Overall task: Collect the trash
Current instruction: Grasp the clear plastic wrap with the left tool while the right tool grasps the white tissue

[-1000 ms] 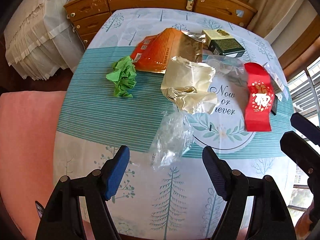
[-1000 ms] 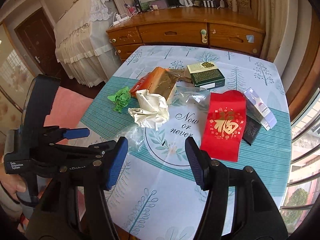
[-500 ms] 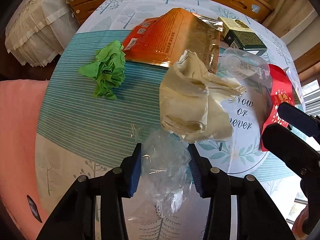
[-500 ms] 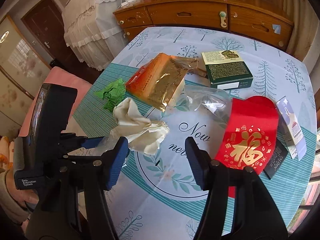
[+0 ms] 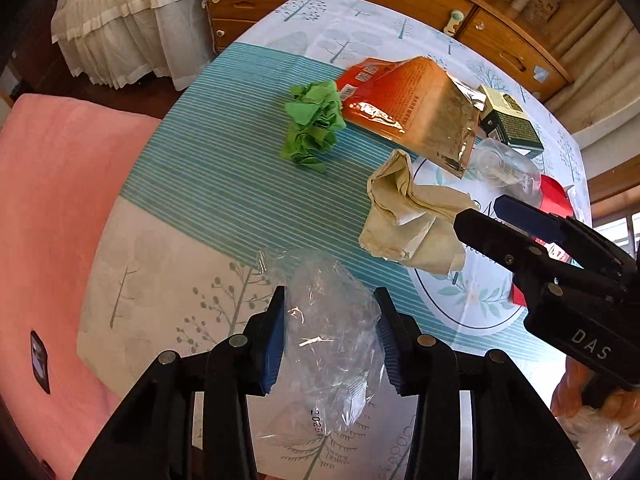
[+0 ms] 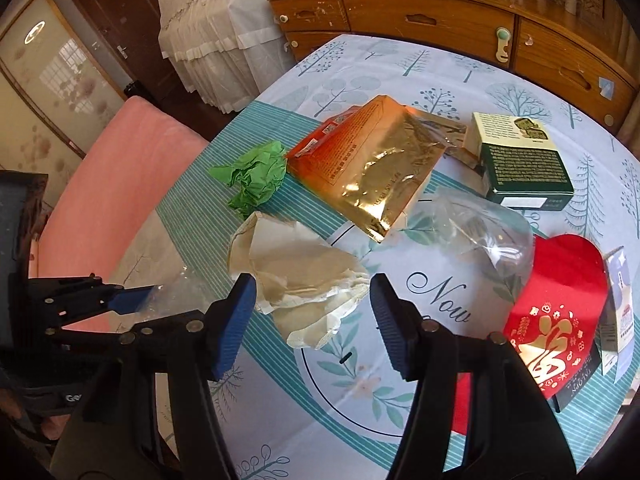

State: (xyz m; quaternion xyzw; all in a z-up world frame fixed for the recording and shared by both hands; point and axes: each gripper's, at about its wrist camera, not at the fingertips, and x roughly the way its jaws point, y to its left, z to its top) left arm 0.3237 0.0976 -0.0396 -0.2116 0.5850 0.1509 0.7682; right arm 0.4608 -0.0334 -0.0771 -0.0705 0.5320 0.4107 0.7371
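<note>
A crumpled clear plastic wrapper lies at the near edge of the tablecloth. My left gripper is shut on it, both blue pads pressing its sides. In the right wrist view this gripper shows at the left with the plastic at its tip. My right gripper hangs open just above a crumpled beige paper, nothing between its fingers. In the left wrist view it reaches in from the right over the same paper.
Farther back lie a green paper ball, an orange-gold foil bag, a dark green box, a clear plastic container and a red envelope. A pink seat adjoins the table's left; a wooden dresser stands behind.
My left gripper came down over the clear wrapper and closed on it. My right gripper moved down and forward to the beige paper, staying open.
</note>
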